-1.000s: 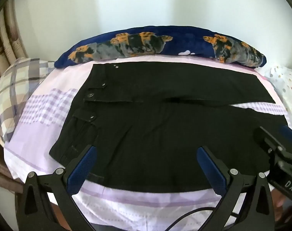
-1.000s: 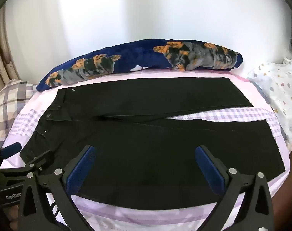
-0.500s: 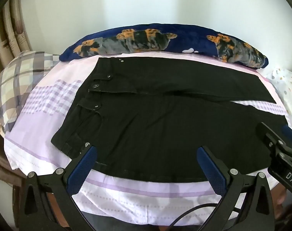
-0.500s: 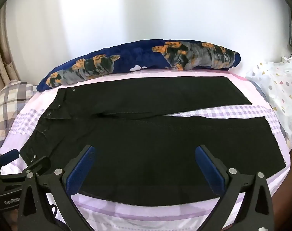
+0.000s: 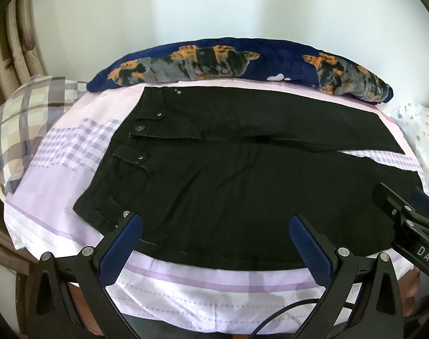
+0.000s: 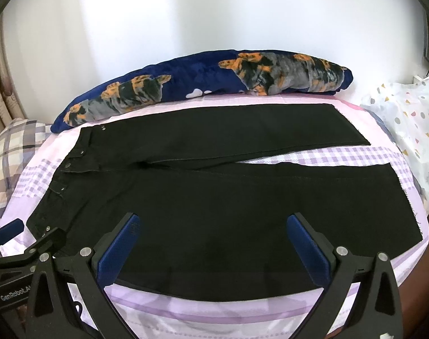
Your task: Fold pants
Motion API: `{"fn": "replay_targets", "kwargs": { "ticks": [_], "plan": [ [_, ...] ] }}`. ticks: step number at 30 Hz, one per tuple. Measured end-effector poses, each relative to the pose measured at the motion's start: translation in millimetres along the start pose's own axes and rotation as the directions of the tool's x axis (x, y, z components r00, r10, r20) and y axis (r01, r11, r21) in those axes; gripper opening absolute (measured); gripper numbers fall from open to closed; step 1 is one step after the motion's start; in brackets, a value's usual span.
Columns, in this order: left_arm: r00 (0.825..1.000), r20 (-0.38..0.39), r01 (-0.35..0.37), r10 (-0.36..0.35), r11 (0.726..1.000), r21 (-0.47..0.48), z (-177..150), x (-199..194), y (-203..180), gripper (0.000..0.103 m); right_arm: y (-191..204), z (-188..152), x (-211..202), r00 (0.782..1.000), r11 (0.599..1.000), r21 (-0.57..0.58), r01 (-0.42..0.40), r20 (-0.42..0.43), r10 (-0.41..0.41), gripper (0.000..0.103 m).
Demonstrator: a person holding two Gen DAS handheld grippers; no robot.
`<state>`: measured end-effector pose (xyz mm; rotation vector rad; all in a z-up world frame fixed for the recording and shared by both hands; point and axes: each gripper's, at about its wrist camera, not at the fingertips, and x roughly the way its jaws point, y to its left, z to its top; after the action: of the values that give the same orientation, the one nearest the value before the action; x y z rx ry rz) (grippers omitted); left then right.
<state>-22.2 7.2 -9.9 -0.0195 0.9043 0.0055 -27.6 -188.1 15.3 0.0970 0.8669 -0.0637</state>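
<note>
Currently the black pants (image 5: pixel 242 175) lie flat and unfolded on the lilac checked bedsheet (image 5: pixel 70 147), waistband to the left, both legs running to the right and splitting into a narrow V near the hems. Both the left gripper (image 5: pixel 216 233) and the right gripper (image 6: pixel 211 230) are positioned above the near edge of the near leg, each with its blue-padded jaws spread wide apart and holding nothing. At the far side a navy blanket roll (image 6: pixel 203 84) lies along the wall, with a plaid pillow (image 5: pixel 25 113) at the left and a dotted white cloth (image 6: pixel 406 113) at the right.
</note>
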Motion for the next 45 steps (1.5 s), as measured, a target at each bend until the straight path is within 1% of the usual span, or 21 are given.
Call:
{"fn": "replay_targets", "kwargs": {
  "ticks": [2, 9, 17, 22, 45],
  "plan": [
    [1.0, -0.01, 0.013, -0.013, 1.0, -0.003, -1, 3, 1, 0.103, 0, 0, 2, 1.0, 1.0, -0.006, 0.006, -0.002, -0.006, 0.103],
    [1.0, -0.027, -0.012, 0.013, 1.0, 0.021, -3, 8, 0, 0.103, -2, -1, 5, 1.0, 1.0, -0.012, 0.02, -0.012, -0.02, 0.103],
    [0.999, -0.008, -0.052, 0.052, 0.999, 0.001, -3, 9, 5, 0.103, -3, -3, 9, 0.999, 1.0, -0.017, 0.015, -0.031, -0.016, 0.103],
    [0.998, -0.002, -0.062, 0.062, 0.998, -0.006, -4, 10, 7, 0.103, -1, -4, 11, 0.999, 1.0, -0.017, 0.017, -0.036, -0.018, 0.103],
    [0.998, 0.0, -0.067, 0.067, 0.998, 0.002, -8, 11, 6, 0.103, 1, -4, 13, 0.999, 1.0, -0.015, 0.011, -0.04, -0.011, 0.103]
  ]
}}
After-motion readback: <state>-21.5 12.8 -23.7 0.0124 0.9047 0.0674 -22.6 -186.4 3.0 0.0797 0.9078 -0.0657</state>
